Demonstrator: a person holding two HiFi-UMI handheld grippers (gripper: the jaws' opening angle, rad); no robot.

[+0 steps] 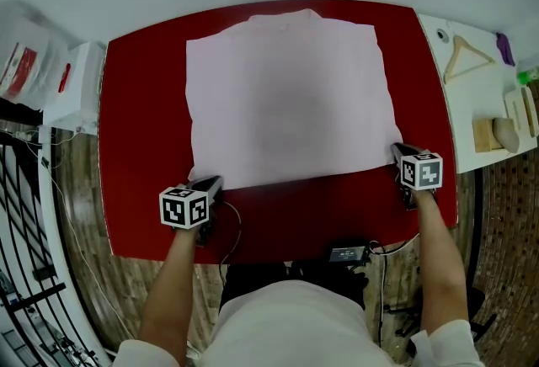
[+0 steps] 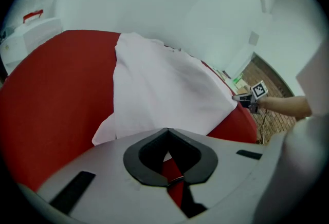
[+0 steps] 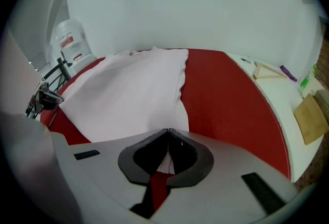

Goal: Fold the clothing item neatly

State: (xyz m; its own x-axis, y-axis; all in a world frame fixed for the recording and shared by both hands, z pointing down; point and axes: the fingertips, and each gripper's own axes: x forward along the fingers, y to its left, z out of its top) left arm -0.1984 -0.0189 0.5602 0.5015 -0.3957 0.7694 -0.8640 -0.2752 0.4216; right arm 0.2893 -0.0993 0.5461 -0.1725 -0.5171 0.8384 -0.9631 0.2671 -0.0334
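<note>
the garment [image 1: 286, 96] lies flat on the middle of the surface [image 1: 143, 104], collar toward the far edge. the left claw [image 1: 216, 183] is at its near left corner, the right claw [image 1: 396, 150] at its near right corner. a hanger [image 1: 466, 56] lies on a second surface [image 1: 484, 104] just to the right.
</note>
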